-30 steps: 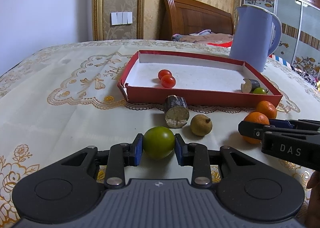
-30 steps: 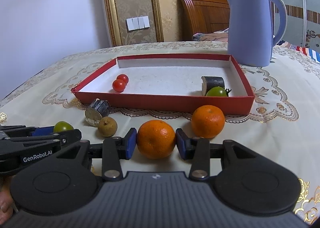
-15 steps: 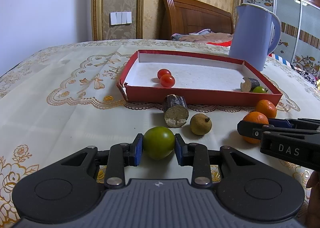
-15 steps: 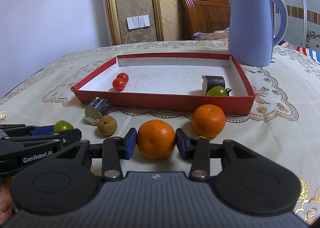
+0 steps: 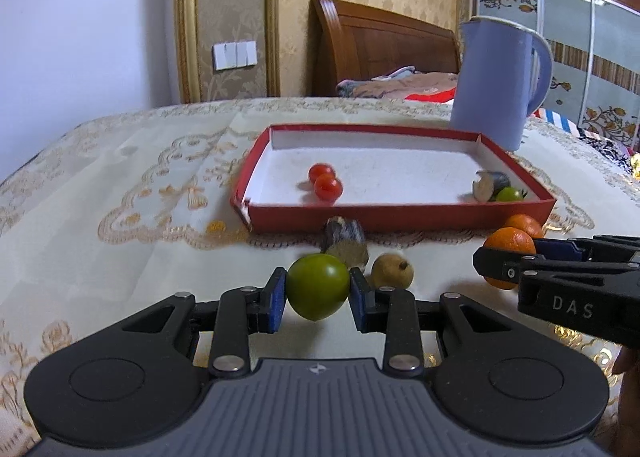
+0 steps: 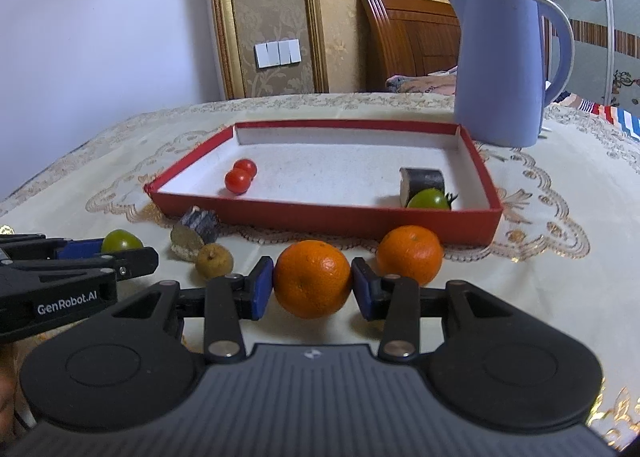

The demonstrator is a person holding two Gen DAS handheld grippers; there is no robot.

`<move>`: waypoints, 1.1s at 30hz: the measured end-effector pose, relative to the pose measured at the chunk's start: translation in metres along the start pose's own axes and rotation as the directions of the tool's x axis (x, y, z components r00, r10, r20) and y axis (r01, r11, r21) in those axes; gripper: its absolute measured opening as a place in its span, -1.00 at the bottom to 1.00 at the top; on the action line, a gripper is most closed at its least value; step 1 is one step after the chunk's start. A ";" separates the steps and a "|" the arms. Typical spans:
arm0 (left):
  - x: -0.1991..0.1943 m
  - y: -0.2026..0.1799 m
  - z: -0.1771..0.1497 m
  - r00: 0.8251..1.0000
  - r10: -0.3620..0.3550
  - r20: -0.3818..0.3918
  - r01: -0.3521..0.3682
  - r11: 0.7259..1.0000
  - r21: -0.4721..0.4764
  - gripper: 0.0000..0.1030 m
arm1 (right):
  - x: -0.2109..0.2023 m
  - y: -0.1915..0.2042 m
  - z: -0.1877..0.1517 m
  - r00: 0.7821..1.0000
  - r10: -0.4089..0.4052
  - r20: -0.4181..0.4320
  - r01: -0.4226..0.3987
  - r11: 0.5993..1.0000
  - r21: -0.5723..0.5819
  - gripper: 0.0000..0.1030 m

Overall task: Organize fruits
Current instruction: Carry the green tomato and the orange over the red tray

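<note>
Both claws are loaded, so the step in hand looks like the carry toward the red tray (image 6: 328,219). The left claw (image 5: 317,293) is clenched on a green tomato (image 5: 317,285), its blue pads pressed to either flank, and the fruit appears to sit just clear of the worktop (image 5: 120,257), though contact underneath cannot be ruled out. The right claw (image 6: 312,280) grips an orange (image 6: 312,277) the same way, just short of the tray's near wall. Inside the tray lie two cherry tomatoes (image 6: 240,176) near the left side, and a dark cut chunk (image 6: 421,180) with another green tomato (image 6: 429,200) touching it in the near right corner. Outside, on the cloth before the tray, rest a second orange (image 6: 410,253), a small brownish round fruit (image 6: 214,260) and another dark cut chunk (image 6: 195,231). Next, each claw probably needs height to clear the near wall, then travel forward: the green tomato plausibly beside its like at the right corner, the orange onto bare tray floor, released low so that neither rolls.
</note>
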State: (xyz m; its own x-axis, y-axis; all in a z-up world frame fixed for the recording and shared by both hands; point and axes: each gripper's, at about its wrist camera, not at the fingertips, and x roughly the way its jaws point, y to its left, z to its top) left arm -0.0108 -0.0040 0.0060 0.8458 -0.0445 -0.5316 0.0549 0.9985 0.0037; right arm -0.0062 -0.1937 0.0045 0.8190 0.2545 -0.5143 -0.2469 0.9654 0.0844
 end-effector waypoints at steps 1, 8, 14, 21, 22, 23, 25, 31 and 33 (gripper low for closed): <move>0.000 -0.001 0.004 1.000 -0.002 0.004 0.002 1.000 0.005 -0.38 | -0.002 -0.002 0.005 1.000 -0.008 0.011 0.008 1.000 -0.006 -0.22; 0.016 -0.014 0.031 1.000 -0.004 0.017 0.003 0.999 0.050 -0.38 | 0.010 -0.023 0.036 0.996 -0.072 0.051 0.073 0.997 -0.006 -0.22; 0.040 -0.027 0.051 1.000 -0.020 0.017 0.019 0.997 0.071 -0.38 | 0.037 -0.036 0.056 0.995 -0.090 0.035 0.090 0.996 -0.007 -0.22; 0.075 -0.032 0.075 1.000 -0.016 0.022 0.014 0.997 0.076 -0.38 | 0.074 -0.046 0.080 0.993 -0.120 0.025 0.120 0.993 -0.006 -0.22; 0.080 -0.031 0.077 1.000 -0.008 0.021 0.006 0.997 0.077 -0.38 | 0.081 -0.048 0.084 0.992 -0.128 0.020 0.128 0.992 -0.013 -0.22; 0.087 -0.031 0.081 1.000 0.000 0.017 -0.001 0.997 0.080 -0.38 | 0.087 -0.050 0.086 0.991 -0.136 0.015 0.136 0.991 -0.016 -0.22; 0.099 -0.029 0.087 1.000 0.001 0.006 -0.002 0.998 0.066 -0.38 | 0.101 -0.054 0.093 0.989 -0.145 -0.001 0.145 0.989 -0.016 -0.22; 0.132 -0.025 0.102 0.999 0.038 -0.027 -0.037 0.998 0.044 -0.38 | 0.139 -0.065 0.103 0.986 -0.151 -0.073 0.151 0.988 -0.012 -0.22; 0.141 -0.024 0.106 0.999 0.036 -0.036 -0.034 0.999 0.034 -0.38 | 0.146 -0.067 0.104 0.985 -0.146 -0.093 0.146 0.989 -0.011 -0.22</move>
State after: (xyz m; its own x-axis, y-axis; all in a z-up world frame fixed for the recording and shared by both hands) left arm 0.1634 -0.0373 0.0204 0.8274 -0.0076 -0.5615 0.0439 0.9977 0.0512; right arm 0.1841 -0.2151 0.0124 0.7948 0.1041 -0.5978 -0.1303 0.9915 -0.0007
